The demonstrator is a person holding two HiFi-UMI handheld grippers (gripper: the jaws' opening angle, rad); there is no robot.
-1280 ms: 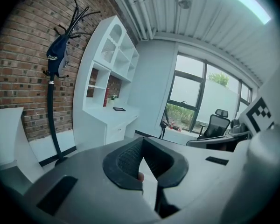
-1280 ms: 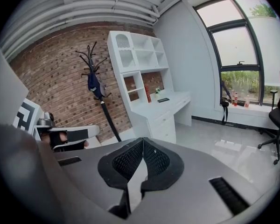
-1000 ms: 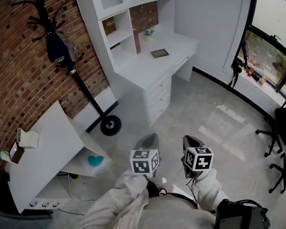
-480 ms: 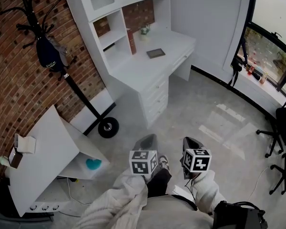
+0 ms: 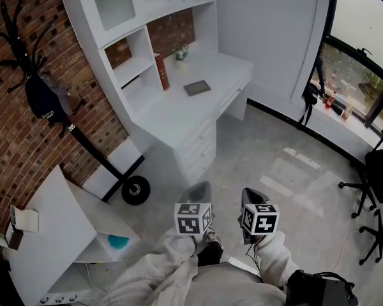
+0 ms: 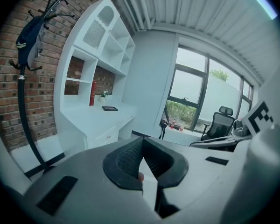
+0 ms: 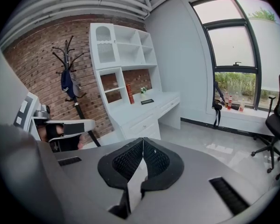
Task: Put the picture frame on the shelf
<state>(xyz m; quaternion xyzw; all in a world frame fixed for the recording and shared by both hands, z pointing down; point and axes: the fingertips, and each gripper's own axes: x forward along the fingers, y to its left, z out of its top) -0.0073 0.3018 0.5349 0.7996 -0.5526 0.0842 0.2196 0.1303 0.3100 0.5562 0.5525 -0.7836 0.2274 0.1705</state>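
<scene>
A dark picture frame lies flat on the white desk, far ahead of both grippers. The left gripper view shows the picture frame small, and in the right gripper view the picture frame is small too. Above the desk rises the white shelf unit with open compartments. My left gripper and right gripper are held side by side over the floor, pointing toward the desk. Both are shut, with nothing between the pads, as the left gripper and right gripper show in their own views.
A red book and a small plant stand at the desk's back. A black coat rack with a dark cap stands by the brick wall. A low white table is at left, office chairs at right.
The desk and shelf unit have come nearer and shifted left in the head view as the person walked toward them. Both grippers travelled along, still shut and empty.
</scene>
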